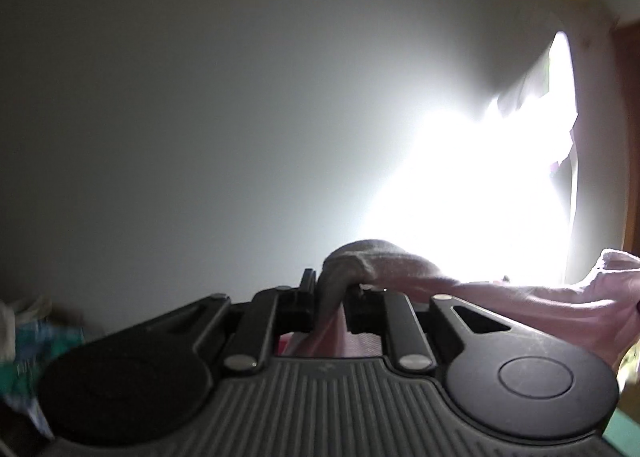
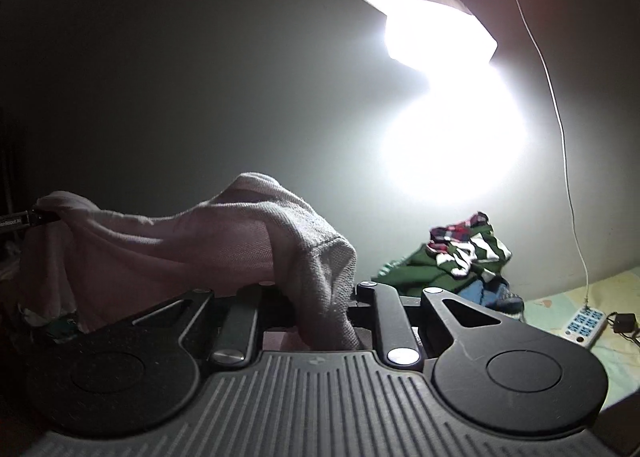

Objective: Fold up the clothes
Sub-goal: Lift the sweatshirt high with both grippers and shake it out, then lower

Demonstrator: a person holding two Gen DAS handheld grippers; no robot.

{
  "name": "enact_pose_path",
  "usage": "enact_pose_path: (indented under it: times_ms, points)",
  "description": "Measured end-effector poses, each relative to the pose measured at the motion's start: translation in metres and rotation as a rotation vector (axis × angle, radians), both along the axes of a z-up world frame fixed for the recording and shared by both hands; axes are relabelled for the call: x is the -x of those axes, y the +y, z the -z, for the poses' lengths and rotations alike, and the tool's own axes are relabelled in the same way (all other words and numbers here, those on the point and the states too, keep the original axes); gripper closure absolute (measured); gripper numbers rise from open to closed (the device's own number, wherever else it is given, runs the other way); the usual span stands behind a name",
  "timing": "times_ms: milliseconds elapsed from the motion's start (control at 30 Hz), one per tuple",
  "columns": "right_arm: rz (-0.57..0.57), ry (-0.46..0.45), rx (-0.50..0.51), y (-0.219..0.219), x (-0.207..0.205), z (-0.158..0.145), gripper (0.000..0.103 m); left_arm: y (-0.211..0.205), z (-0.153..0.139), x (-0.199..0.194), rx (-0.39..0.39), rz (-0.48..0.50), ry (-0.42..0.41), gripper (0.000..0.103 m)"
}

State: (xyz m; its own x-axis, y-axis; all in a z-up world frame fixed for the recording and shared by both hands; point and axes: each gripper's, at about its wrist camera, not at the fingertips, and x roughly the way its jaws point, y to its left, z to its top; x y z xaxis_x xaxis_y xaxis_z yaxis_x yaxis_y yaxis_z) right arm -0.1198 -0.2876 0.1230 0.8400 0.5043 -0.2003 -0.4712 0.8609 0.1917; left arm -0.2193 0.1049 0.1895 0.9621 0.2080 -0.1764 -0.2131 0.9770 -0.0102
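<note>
A pale pink knit garment (image 2: 180, 241) hangs stretched between my two grippers, lifted in front of a bare wall. In the left wrist view my left gripper (image 1: 330, 291) is shut on a bunched fold of the garment (image 1: 360, 261), which runs off to the right. In the right wrist view my right gripper (image 2: 320, 297) is shut on the other end. The cloth drapes over its fingers and hides the tips. The left gripper's black finger (image 2: 20, 220) shows at the far left, pinching the garment's other corner.
A pile of clothes (image 2: 452, 261), green, plaid and blue, lies on the patterned bed sheet (image 2: 616, 289) against the wall. A white power strip (image 2: 584, 324) and its cable (image 2: 560, 129) sit at the right. A very bright lamp (image 2: 448, 97) glares. More crumpled clothes (image 1: 32, 341) lie at lower left.
</note>
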Motion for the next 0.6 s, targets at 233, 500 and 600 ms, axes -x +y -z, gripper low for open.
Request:
enact_pose_path:
  times_ms: [233,500,600]
  points:
    - [0.04,0.107,0.133,0.033,-0.097,0.05,0.086,-0.001,0.072,-0.112,0.006,-0.094,0.263,0.087]
    - [0.095,0.22,0.252,0.083,-0.196,0.106,0.086,0.018,0.151,-0.22,-0.004,-0.211,0.486,0.087]
    - [0.124,0.27,0.274,0.097,-0.223,0.126,0.086,0.02,0.173,-0.259,-0.005,-0.233,0.541,0.086]
